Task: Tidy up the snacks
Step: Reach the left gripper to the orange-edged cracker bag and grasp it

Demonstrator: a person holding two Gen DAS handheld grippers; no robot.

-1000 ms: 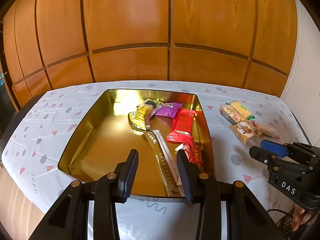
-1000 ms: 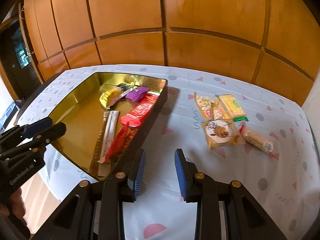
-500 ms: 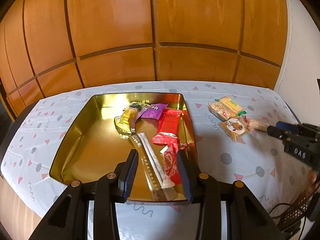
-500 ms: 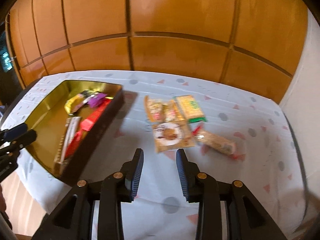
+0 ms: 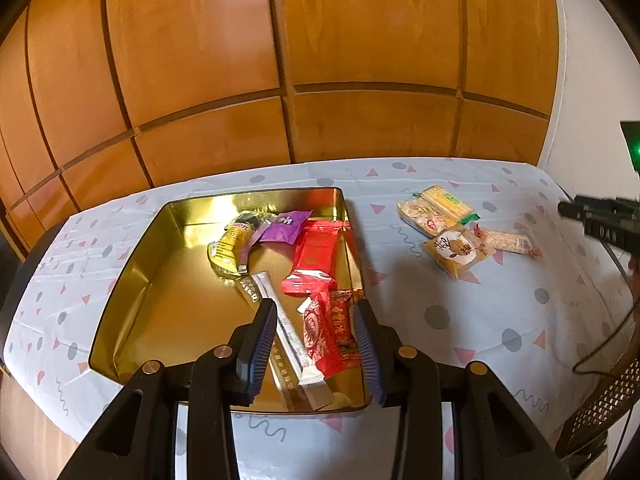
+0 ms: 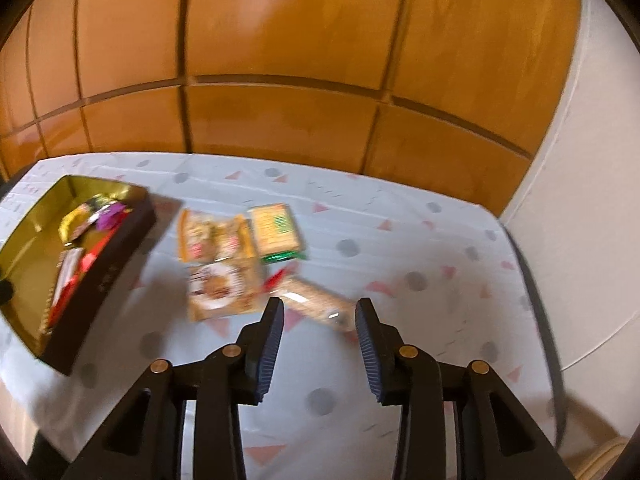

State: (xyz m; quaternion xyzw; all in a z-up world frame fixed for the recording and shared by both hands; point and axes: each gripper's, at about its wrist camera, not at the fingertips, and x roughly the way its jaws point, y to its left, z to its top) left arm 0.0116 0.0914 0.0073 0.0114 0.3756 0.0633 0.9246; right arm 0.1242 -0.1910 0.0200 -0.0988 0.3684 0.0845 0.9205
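Gold tin (image 5: 132, 280) at frame left holds sorted bars; four loose snack packets (image 6: 224, 284) lie mid-frame on the counter (image 6: 420, 240). Right claw (image 6: 319, 334), spread and empty, lines up on the cracker pack (image 6: 316, 304), likely next; left claw (image 5: 316, 344) hangs spread over the tin.

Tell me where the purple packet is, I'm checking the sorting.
In the left wrist view the purple packet lies at the far end of the gold tin, between the yellow packet and red bar.
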